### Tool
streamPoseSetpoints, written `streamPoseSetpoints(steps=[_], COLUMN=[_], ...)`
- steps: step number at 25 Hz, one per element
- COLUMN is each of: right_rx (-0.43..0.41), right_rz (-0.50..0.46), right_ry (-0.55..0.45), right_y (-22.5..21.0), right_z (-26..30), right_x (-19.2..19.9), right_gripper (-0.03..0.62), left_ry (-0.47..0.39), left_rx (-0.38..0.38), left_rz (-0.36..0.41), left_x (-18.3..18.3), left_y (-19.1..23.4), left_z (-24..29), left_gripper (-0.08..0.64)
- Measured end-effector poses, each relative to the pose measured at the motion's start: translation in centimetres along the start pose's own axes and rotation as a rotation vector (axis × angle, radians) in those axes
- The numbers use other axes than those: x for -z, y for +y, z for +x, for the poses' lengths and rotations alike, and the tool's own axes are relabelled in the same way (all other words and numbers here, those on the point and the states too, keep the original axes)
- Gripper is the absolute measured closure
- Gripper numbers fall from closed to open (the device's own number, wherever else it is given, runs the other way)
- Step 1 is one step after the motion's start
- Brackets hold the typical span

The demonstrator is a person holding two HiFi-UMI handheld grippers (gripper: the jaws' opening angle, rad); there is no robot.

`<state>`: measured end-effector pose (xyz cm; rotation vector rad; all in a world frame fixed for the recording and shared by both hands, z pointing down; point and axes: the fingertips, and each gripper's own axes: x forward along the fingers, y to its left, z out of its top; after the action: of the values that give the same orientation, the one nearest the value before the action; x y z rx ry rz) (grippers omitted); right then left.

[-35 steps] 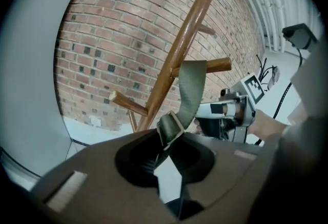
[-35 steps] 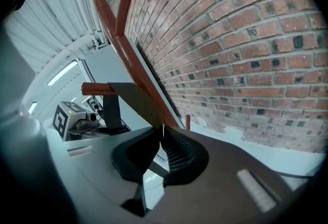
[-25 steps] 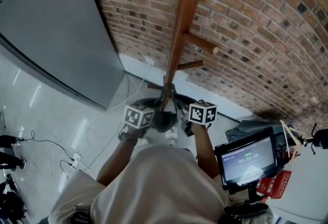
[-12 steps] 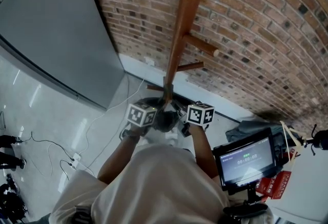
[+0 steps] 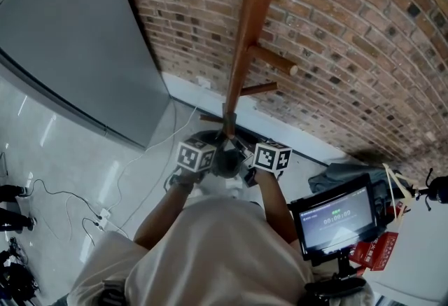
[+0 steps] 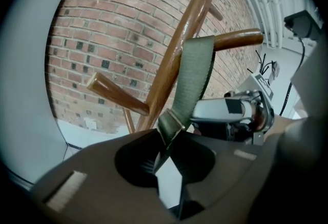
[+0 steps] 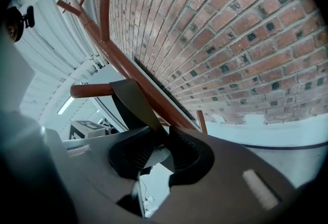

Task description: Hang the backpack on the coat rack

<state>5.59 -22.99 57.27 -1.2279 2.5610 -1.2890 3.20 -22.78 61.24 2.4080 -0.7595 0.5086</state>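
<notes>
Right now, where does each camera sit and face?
Head view: on the person's head, facing down the coat rack; forearms, left tool, right tool show.
Left gripper view: on the left tool, facing the rack along jaws shut on the backpack strap.
Right gripper view: on the right tool, facing the rack; its jaws have just been opening, strap between them.
Both gripper views share the strap over one peg.

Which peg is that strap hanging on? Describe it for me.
Find the brown wooden coat rack against the red brick wall. Among its pegs, pick the round wooden peg with the olive-green fabric strap draped over it; the others are bare.
</notes>
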Motion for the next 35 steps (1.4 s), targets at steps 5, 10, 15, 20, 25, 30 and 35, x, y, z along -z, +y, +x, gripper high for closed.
streamPoseSetpoints(steps=[5,10,15,20,25,30,35], right_rx=[-0.029,-0.04,-0.047,-0.033,-0.042,0.033,0.091], right_rz=[0.033,0.007,-0.038,-0.157,-0.218,-0.305,-0.303], right_ry=[-0.03,-0.015,-0.006,-0.007,-0.058,-0.101,-0.141], right_y=[0.1,0.5,1.2,2.2,3.7,4.5,4.4], right_z=[-0.4,-0.7,-2.0,-3.0,-4.3,-5.4,-6.3], right_x=[-0.3,-0.7,-1.6,-2.8,-5.5,-7.9,-9.7], right_gripper=[0.491,0.467,0.44,0.436,0.446,0.49,0.589], left_ry=[-0.01,-0.016,-0.017,-0.085,-0.127,-0.148,-0.18], left_rx=[0.014,0.038,0.034,0.024,0.028,0.017,-0.003], left_rz=[-0.001,0.015,0.031,0.018,0.044,0.076,0.112], left_x=[0.0,-0.2,-0.6,-2.5,-4.8,-6.7,-8.2], left_y=[-0.1,-0.2,0.0,0.3,0.0,-0.3,-0.4], left_z=[0.2,-0.2,-1.7,-3.9,-5.3,-6.3,-7.1], left_gripper=[0.509,0.414,0.37,0.373,0.407,0.478,0.557])
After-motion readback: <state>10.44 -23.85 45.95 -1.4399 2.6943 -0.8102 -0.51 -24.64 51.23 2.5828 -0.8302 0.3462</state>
